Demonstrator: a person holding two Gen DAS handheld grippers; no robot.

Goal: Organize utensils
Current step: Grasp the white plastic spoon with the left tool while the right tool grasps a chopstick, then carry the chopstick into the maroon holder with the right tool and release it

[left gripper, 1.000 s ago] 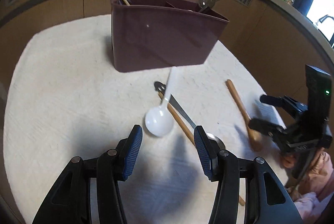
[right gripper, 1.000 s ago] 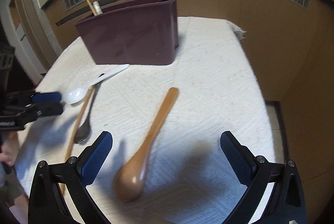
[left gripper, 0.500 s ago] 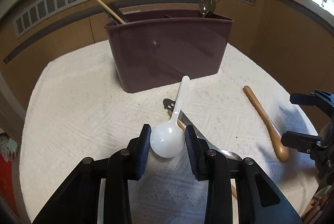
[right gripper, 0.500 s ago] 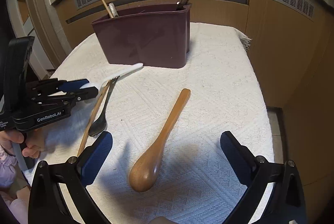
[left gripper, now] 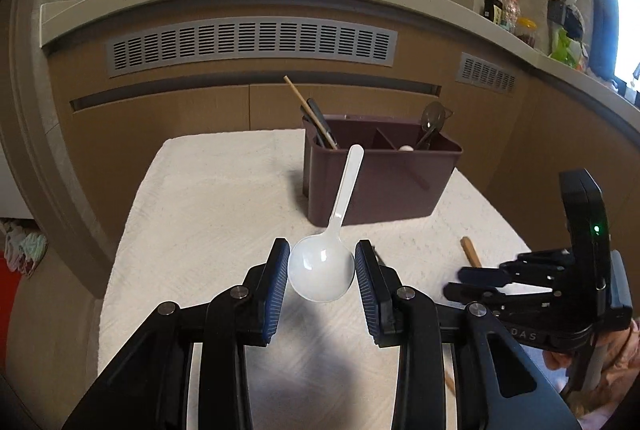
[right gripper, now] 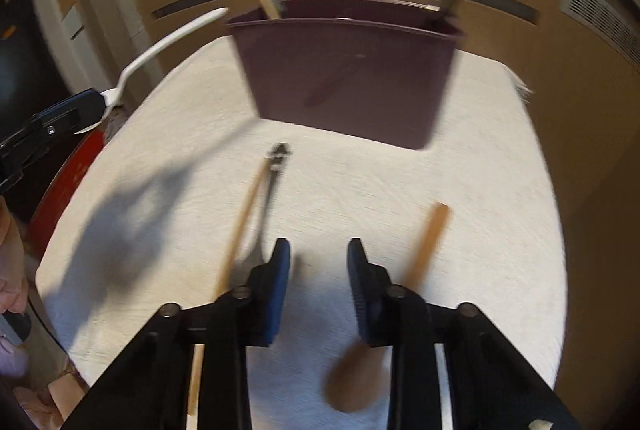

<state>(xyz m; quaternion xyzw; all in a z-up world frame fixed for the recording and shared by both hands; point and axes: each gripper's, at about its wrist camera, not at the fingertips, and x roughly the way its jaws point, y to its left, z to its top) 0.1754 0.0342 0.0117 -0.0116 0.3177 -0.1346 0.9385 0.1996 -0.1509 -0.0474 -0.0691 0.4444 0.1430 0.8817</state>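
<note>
Left claw [left gripper: 322,276]: I grip the white spoon [left gripper: 322,272] by its bowl, above the table [left gripper: 208,213].
Right claw [right gripper: 319,262]: my jaws are closing, nothing between them.
Wooden spoon [right gripper: 420,254]: lies on the table beside my right claw.
Holder [left gripper: 380,181]: stands behind.

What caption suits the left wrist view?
Left tool grips a white spoon above the cloth, facing the maroon caddy.
</note>
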